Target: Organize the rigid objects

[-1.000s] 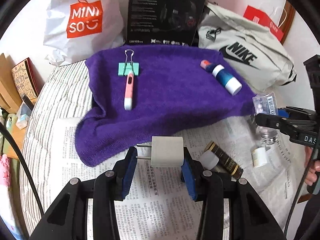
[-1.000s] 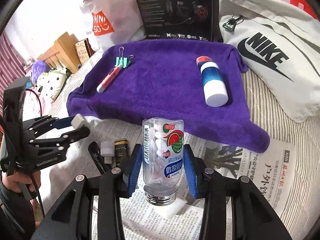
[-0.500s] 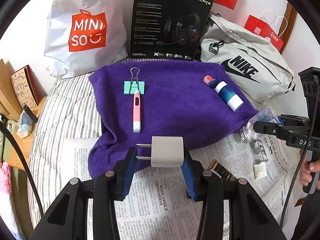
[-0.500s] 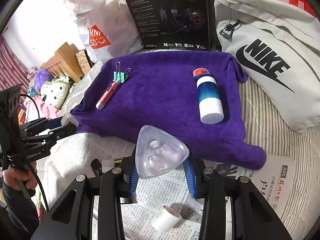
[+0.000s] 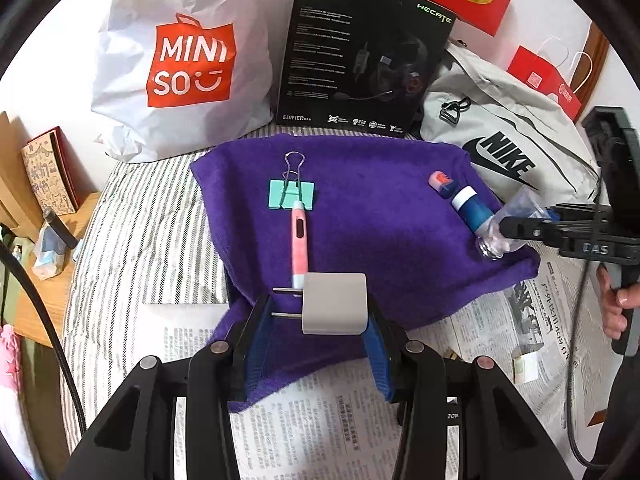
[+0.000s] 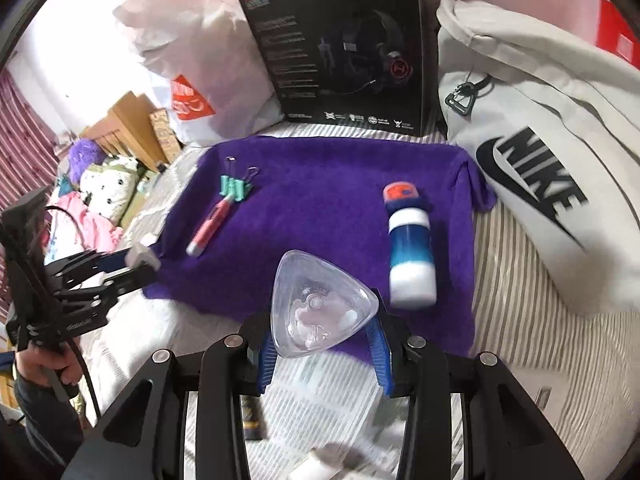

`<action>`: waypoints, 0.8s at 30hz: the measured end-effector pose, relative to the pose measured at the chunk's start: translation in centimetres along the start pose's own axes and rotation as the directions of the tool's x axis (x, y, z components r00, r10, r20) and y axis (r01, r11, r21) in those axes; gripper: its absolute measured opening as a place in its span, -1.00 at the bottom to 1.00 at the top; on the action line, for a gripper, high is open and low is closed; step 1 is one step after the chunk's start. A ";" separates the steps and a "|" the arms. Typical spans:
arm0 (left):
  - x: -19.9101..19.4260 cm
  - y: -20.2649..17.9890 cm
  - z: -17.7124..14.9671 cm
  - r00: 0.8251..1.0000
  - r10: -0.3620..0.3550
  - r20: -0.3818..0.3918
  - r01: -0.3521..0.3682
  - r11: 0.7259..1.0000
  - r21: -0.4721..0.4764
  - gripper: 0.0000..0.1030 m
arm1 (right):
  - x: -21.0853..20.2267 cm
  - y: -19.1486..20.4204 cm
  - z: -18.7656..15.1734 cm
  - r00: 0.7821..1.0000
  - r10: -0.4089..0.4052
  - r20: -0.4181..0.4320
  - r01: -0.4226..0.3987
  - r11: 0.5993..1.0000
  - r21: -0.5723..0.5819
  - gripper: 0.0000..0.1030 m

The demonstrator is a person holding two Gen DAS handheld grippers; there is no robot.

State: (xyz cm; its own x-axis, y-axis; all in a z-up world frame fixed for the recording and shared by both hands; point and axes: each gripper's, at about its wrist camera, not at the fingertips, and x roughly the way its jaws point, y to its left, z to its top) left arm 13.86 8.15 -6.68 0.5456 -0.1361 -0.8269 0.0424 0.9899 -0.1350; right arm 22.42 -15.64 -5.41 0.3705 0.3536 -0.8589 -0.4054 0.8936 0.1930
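My left gripper [image 5: 320, 320] is shut on a white plug adapter [image 5: 334, 304] and holds it over the near edge of the purple towel [image 5: 380, 220]. My right gripper [image 6: 322, 340] is shut on a clear plastic candy bottle [image 6: 320, 312], its base facing the camera, over the towel's [image 6: 340, 184] near edge. It also shows in the left wrist view [image 5: 504, 228]. On the towel lie a green binder clip [image 5: 291, 195], a pink pen [image 5: 300, 240] and a blue-and-white tube [image 6: 410, 252] with an orange cap end.
A Miniso bag [image 5: 188, 60], a black headset box [image 5: 360, 52] and a Nike bag [image 5: 504, 148] stand behind the towel. Newspaper [image 5: 320, 420] covers the near bed, with a small white cap [image 5: 528, 368] and a dark tube [image 6: 252, 416] on it.
Both grippers moved forward from over the newspaper to the towel's near edge. The candy bottle turned from upright-inverted to base-first toward the camera.
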 end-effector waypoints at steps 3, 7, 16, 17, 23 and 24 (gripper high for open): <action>0.2 0.2 0.4 1.000 -0.002 0.002 0.002 1.000 0.002 -0.20 | 1.5 -0.1 1.3 0.998 -0.036 -0.045 0.035 0.999 -0.030 -0.24; 0.6 0.5 0.8 1.000 -0.007 0.002 0.007 1.000 -0.003 -0.20 | 3.6 -0.1 2.2 0.993 -0.069 -0.096 0.064 0.996 -0.061 -0.24; 2.3 0.9 1.8 1.000 -0.008 -0.020 0.008 1.000 -0.008 -0.19 | 6.9 0.2 4.0 0.988 -0.108 -0.109 0.099 0.992 -0.082 -0.24; 2.5 0.9 1.9 1.000 -0.010 -0.022 0.010 1.000 -0.007 -0.19 | 7.0 0.2 4.3 0.989 -0.110 -0.097 0.102 0.991 -0.083 -0.23; 3.3 0.9 2.5 0.999 -0.016 -0.031 0.016 1.000 -0.010 -0.20 | 8.7 -0.2 6.3 0.990 -0.103 -0.097 0.097 0.993 -0.067 -0.24; 3.4 0.9 2.6 0.999 -0.019 -0.032 0.018 1.000 -0.008 -0.20 | 9.2 -0.3 6.6 0.990 -0.101 -0.102 0.094 0.993 -0.066 -0.24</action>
State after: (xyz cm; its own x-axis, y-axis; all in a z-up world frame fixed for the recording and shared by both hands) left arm 17.92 8.66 -8.23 0.5175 -0.1558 -0.8414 0.0456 0.9869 -0.1547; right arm 31.52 -10.82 -10.26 0.3224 0.2316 -0.9178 -0.4228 0.9027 0.0793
